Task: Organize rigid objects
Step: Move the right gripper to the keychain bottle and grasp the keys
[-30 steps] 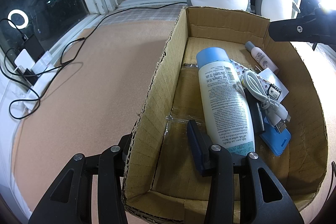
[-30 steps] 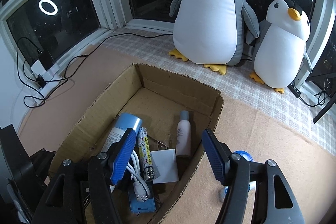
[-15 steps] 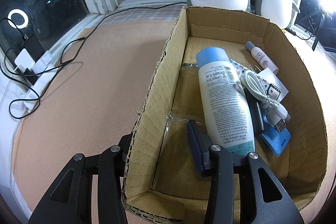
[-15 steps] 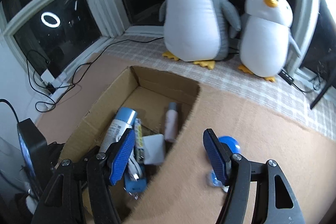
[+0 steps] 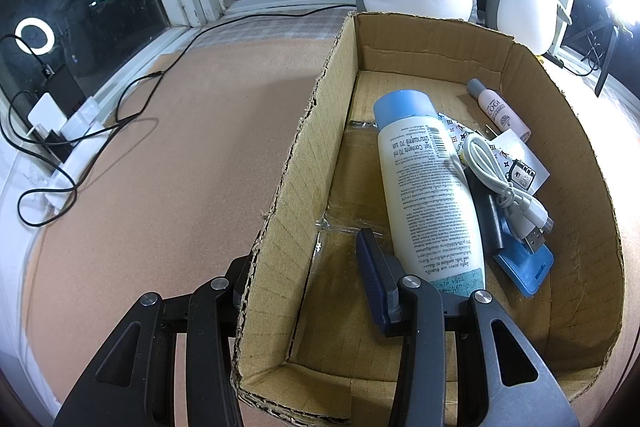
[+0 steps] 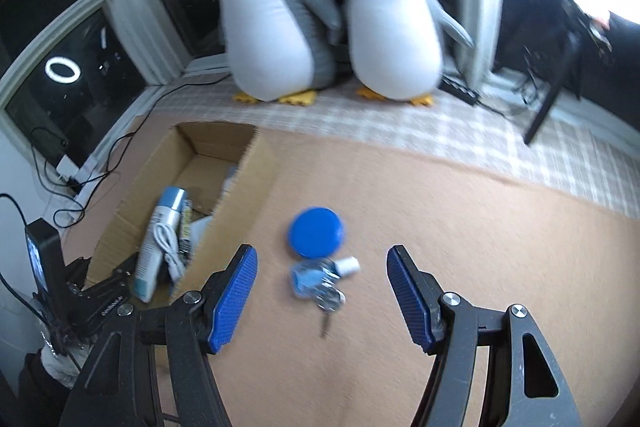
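A cardboard box [image 5: 592,211] lies on the tan mat and holds a white bottle with a blue cap [image 5: 428,187], a small pink bottle [image 5: 502,111], a white USB cable [image 5: 504,179] and a flat blue item [image 5: 528,267]. My left gripper [image 5: 304,259] is shut on the box's left wall, one finger outside it and one inside. In the right wrist view, my right gripper [image 6: 320,253] hangs open above the mat to the right of the box [image 6: 244,195]. Between its fingers lie a blue round disc [image 6: 316,233], a small clear packet with a white cap [image 6: 320,273] and keys [image 6: 330,301], none touched.
Two plush penguins [image 6: 272,27] [image 6: 394,31] stand on a checked cloth [image 6: 460,131] by the window. Black cables [image 5: 120,115] and a white power strip [image 5: 68,131] lie at the mat's left edge. A black stand leg [image 6: 548,103] leans at the far right.
My right gripper has swung right, away from above the box, to over the blue disc and keys on the mat. The left gripper and the box have not moved.
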